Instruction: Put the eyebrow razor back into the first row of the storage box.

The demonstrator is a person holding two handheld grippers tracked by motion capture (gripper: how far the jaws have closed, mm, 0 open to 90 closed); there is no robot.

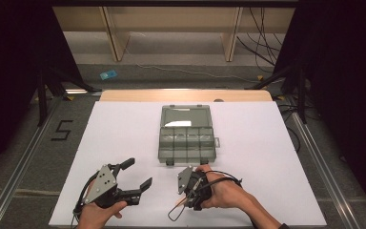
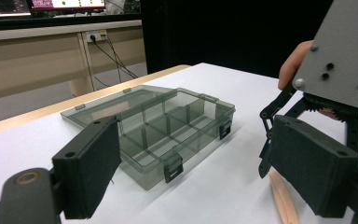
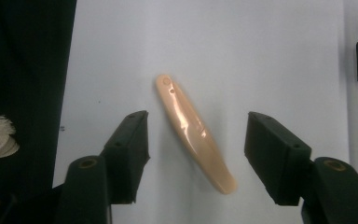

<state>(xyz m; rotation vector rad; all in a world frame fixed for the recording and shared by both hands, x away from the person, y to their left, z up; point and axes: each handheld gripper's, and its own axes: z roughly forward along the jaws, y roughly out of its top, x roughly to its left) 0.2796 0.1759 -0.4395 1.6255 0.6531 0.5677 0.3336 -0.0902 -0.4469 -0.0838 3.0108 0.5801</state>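
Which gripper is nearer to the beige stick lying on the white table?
Right. The right gripper is directly over the beige stick, which lies between its open jaws, untouched. The left gripper is off to the stick's left, jaws open and empty.

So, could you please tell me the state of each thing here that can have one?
Compartment box: lid open, laid flat behind it; compartments look empty.
Box latches: undone.
Peach-coloured stick: lying flat on the white table cover, between the right gripper's jaws, untouched.
Right gripper: open, pointing down over the stick.
Left gripper: open, holding nothing.
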